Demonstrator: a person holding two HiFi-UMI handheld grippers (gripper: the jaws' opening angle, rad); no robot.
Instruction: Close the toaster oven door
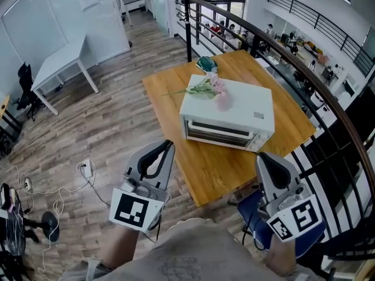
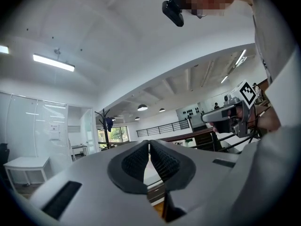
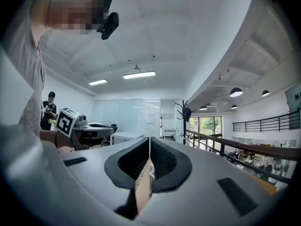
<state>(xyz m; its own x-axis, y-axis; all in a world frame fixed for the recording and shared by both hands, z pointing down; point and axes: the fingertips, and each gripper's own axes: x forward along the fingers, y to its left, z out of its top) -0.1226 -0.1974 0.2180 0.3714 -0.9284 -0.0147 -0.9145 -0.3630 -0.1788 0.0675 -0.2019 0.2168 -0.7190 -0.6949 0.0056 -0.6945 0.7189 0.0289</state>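
The toaster oven (image 1: 227, 115) stood on the wooden counter (image 1: 205, 168), its door shut and a flower sprig (image 1: 205, 88) lying on its top. The left tongs (image 1: 169, 144) and right tongs (image 1: 262, 156) were pressed together, empty, well apart from the oven

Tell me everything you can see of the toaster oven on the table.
The toaster oven is a white, boxy unit with rounded corners, its shell like painted metal. It stands upright on the wooden table, set at a slant to the table's edges, front toward the camera. Its dark-windowed door seems flush with the front; no flap juts out. A spray of pink flowers lies on its top, near the far left corner.
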